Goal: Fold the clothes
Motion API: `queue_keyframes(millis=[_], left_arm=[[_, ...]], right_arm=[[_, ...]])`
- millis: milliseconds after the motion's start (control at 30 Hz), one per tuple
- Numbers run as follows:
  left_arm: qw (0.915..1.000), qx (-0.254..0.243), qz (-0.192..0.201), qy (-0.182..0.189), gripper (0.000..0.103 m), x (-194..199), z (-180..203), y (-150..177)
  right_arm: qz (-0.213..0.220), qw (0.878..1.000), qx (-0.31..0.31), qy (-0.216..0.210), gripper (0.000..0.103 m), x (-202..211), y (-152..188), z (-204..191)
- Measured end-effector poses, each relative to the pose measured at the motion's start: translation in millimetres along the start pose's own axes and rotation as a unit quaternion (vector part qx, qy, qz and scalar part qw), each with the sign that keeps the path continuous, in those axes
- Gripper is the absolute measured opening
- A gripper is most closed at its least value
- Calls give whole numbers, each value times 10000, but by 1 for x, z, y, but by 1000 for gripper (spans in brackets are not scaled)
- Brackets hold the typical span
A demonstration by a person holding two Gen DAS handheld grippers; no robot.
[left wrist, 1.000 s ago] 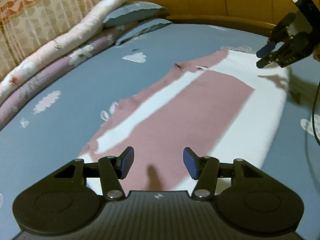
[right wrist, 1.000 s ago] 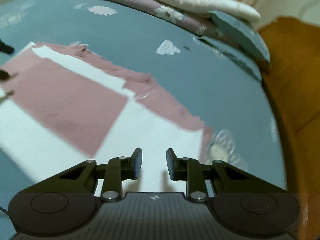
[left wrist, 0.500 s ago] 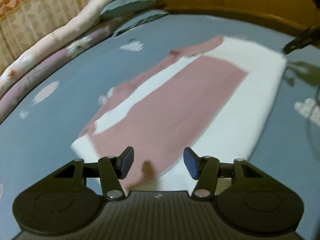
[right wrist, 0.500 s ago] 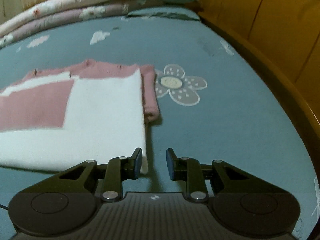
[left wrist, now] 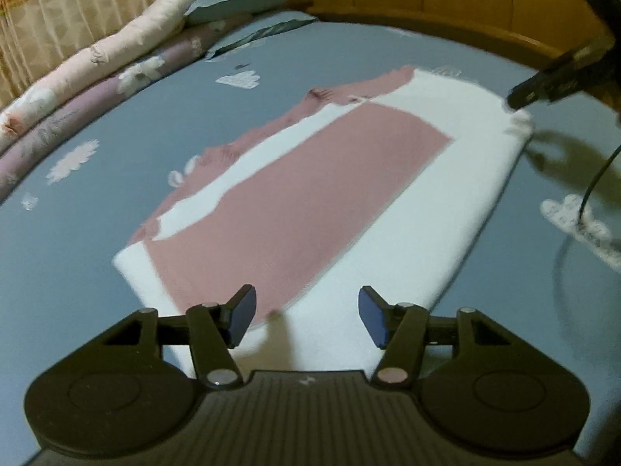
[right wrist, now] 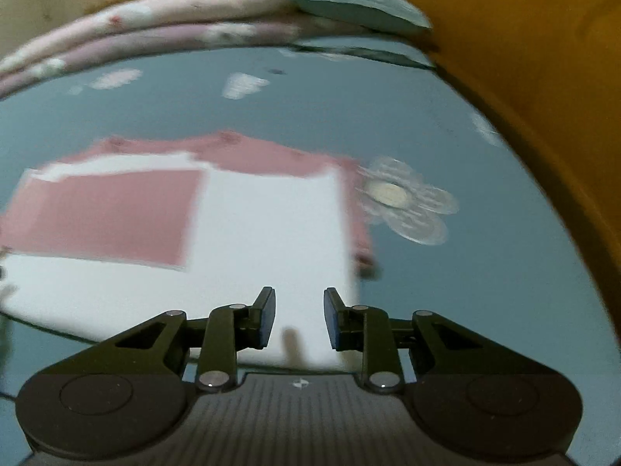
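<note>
A pink and white garment (left wrist: 330, 194) lies folded flat on the blue bedsheet (left wrist: 97, 272). My left gripper (left wrist: 306, 303) hovers over its near end, its jaws opening with nothing held between them. My right gripper (right wrist: 299, 303) stands open just above the white corner of the garment (right wrist: 264, 233), its pads apart and bare. In the left wrist view the right gripper's dark fingers (left wrist: 543, 85) hang by the garment's far right corner and cast a shadow beside it.
Rolled quilts (left wrist: 97, 70) and blue pillows (left wrist: 240, 0) line the bed's far side below a curtain (left wrist: 58, 7). A wooden bed frame (left wrist: 446, 0) curves round the far end and the right (right wrist: 543, 77). A black cable (left wrist: 590, 190) hangs at the right.
The right gripper rolled and swung from the bare sheet beside the garment to over its white corner. The left view drew back to the garment's near end, and its jaws widened slightly.
</note>
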State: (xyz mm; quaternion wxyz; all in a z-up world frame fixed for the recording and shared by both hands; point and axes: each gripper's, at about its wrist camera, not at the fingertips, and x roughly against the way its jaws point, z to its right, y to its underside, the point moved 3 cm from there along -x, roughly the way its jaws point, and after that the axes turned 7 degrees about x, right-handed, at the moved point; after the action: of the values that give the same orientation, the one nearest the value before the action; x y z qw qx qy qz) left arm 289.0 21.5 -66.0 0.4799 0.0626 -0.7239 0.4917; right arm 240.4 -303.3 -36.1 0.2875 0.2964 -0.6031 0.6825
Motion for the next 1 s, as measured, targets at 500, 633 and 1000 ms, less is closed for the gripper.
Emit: queue_keyframes(millis=[500,633,1000], left_arm=[[9983,495,-134,266,60,19,-13,28],[9970,534,-300,482,60,9,-8,34],[9958,591,-38,698,60,21,-5,29]], right_arm=[[-311,9987,-294,-292,55,-49,12,-38],[-303,9989,-275,-232,67,-51,12,-46],[-367,9990,-227,-120,103,-63,10,-61]])
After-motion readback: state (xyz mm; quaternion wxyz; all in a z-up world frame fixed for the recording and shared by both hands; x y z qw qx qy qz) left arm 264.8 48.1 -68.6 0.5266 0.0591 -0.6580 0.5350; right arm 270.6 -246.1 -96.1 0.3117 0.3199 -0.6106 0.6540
